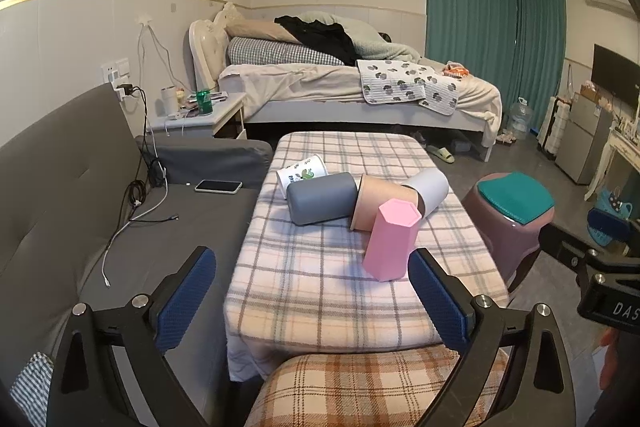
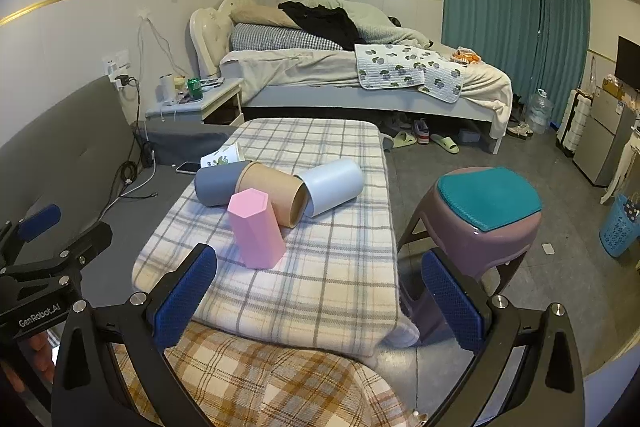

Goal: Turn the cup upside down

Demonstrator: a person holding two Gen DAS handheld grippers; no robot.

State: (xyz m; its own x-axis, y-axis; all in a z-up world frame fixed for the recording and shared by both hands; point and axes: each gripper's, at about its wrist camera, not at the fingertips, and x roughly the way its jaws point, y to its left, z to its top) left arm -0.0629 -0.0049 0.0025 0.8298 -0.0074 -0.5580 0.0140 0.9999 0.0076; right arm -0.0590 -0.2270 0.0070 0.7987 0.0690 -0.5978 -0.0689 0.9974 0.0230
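Observation:
Several cups sit on a plaid-covered table (image 1: 320, 291) (image 2: 320, 291). A pink hexagonal cup (image 1: 391, 239) (image 2: 256, 229) stands with its closed end up, nearest me. Behind it lie on their sides a grey cup (image 1: 322, 198) (image 2: 216, 185), a tan cup (image 1: 380, 201) (image 2: 274, 193), a white cup (image 1: 430, 189) (image 2: 334, 187) and a printed paper cup (image 1: 302, 175) (image 2: 222, 157). My left gripper (image 1: 312, 303) is open and empty, back from the pink cup. My right gripper (image 2: 320, 303) is open and empty over the table's near edge.
A purple stool with a teal pad (image 1: 510, 211) (image 2: 480, 219) stands right of the table. A grey sofa (image 1: 80, 207) with a phone (image 1: 219, 186) and cables is on the left. A plaid cushion (image 1: 360, 387) is below the grippers. A bed (image 1: 360, 83) is behind.

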